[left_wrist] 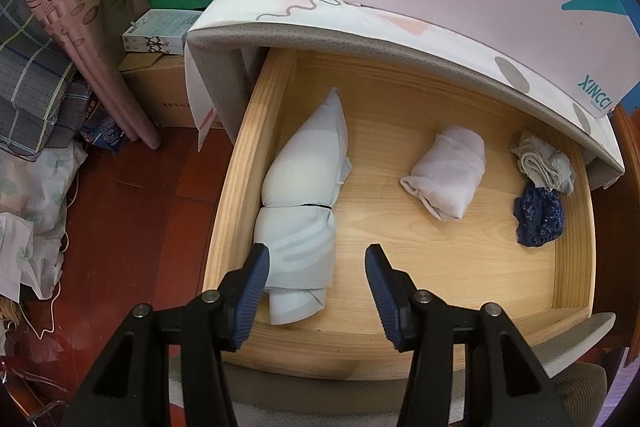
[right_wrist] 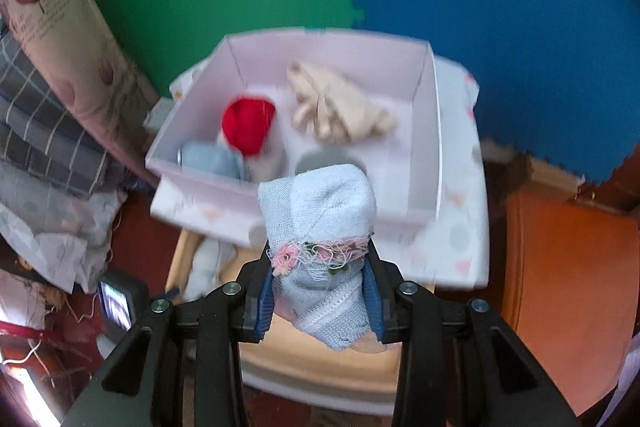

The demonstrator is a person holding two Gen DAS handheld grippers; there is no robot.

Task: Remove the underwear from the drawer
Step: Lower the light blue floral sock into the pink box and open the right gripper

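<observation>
The right tongs (right_wrist: 318, 297) grip a rolled light-blue underwear (right_wrist: 320, 227) above the open drawer (left_wrist: 440, 267). The left tongs (left_wrist: 316, 269) hang open and empty over the drawer's front edge, near a long white bundle (left_wrist: 304, 195).

Wooden drawer (left_wrist: 472, 259), pulled open, light bare floor; on it: long pale-blue bundle (left_wrist: 300, 211) along left wall; white rolled cloth (left_wrist: 448, 173) mid-right; grey crumpled piece (left_wrist: 544, 163) and dark-blue patterned piece (left_wrist: 538, 217) touching, at right wall; cabinet top carries pink box (right_wrist: 424, 131).
</observation>
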